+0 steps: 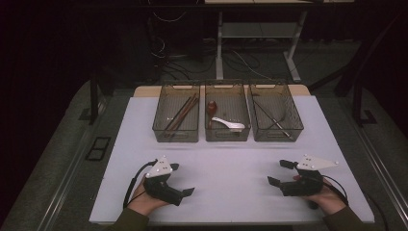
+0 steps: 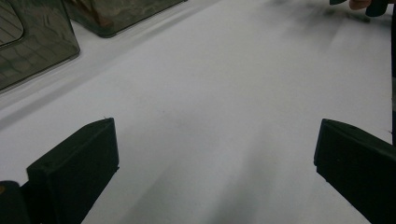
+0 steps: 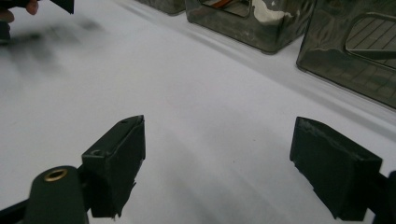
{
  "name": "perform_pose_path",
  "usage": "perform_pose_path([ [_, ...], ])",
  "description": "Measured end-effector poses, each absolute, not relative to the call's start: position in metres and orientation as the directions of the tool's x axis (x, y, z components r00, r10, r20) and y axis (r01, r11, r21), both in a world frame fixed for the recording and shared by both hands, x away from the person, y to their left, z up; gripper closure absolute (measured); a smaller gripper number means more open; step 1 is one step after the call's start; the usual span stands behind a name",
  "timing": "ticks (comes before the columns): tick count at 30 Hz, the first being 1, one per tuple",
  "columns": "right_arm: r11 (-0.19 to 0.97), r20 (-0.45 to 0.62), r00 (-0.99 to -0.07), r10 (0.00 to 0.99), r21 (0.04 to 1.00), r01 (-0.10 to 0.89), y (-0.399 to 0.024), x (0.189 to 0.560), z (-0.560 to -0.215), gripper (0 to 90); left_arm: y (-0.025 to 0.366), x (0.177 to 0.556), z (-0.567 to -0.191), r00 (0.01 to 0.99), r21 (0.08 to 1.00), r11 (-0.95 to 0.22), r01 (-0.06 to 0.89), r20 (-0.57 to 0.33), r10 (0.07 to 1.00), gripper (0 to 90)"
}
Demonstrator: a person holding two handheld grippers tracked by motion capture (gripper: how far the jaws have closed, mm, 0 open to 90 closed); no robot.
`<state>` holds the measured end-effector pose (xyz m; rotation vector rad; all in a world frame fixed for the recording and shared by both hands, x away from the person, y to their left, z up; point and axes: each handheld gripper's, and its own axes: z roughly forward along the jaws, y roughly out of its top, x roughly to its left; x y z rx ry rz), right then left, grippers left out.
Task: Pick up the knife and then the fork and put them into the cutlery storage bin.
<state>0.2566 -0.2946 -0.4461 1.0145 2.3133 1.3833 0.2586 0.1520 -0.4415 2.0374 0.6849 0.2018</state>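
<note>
The left gripper (image 1: 182,179) is held low over the white table (image 1: 226,163), its jaws spread wide with nothing between them. The right gripper (image 1: 280,172) is held likewise, jaws wide apart and empty, turned toward the left one. Well ahead of both sets of fingers, three smoked bins are set side by side: chopsticks (image 1: 182,113) in the left bin (image 1: 176,113), spoons (image 1: 226,121) in the middle bin (image 1: 227,113), metal utensils (image 1: 273,118) in the right bin (image 1: 275,113).

three bins (image 1: 227,115) side by side, behind both grippers (image 1: 226,178)
</note>
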Motion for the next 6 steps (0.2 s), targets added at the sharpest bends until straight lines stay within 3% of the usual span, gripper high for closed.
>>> perform_pose_path([
  [6,0.306,0.120,-0.724,0.679,0.851,0.428,-0.2956,0.2568,-0.4456,17.9,0.1516,0.2583,-0.4413,0.830,0.831,-0.400,0.387,-0.125,0.543,0.0],
])
